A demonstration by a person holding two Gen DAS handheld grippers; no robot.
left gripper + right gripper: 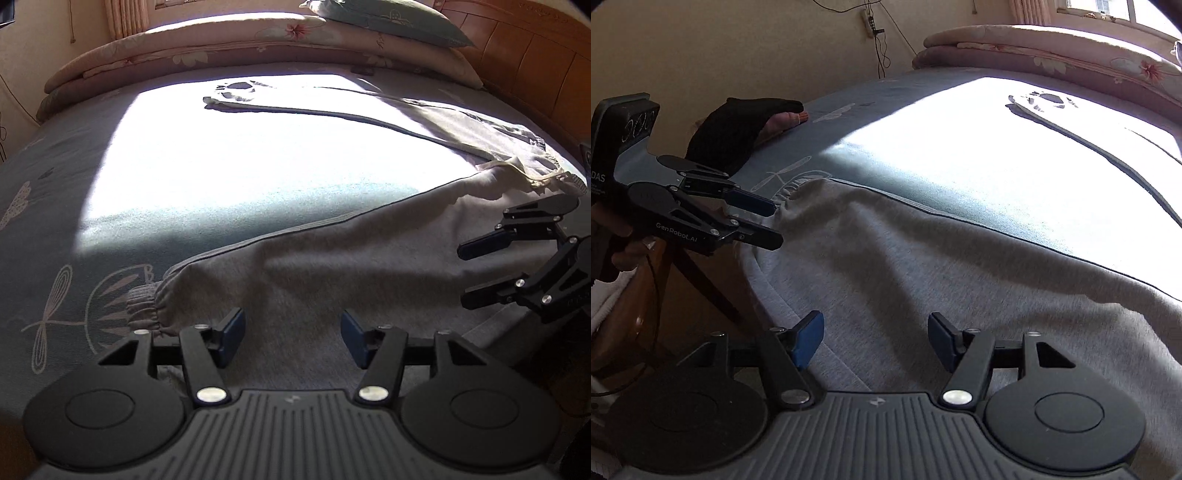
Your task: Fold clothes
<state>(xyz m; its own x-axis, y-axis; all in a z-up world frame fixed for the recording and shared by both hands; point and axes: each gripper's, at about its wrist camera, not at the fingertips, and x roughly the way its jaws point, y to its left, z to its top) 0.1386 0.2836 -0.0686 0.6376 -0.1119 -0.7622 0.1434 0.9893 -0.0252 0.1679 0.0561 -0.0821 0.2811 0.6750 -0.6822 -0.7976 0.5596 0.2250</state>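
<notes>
— Where are the trousers (332, 251)?

— Spread on the bed (184, 177), legs apart; near leg under my left tongs (291, 339), cuff (147, 310) at nine o'clock.

— Tongs?

— Left and right tongs (875, 341) both gape, holding nothing. I'd pinch cuff and waist edges squarely, lifting evenly.

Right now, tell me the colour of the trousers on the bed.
Grey trousers; clearest in the left wrist view.
</notes>
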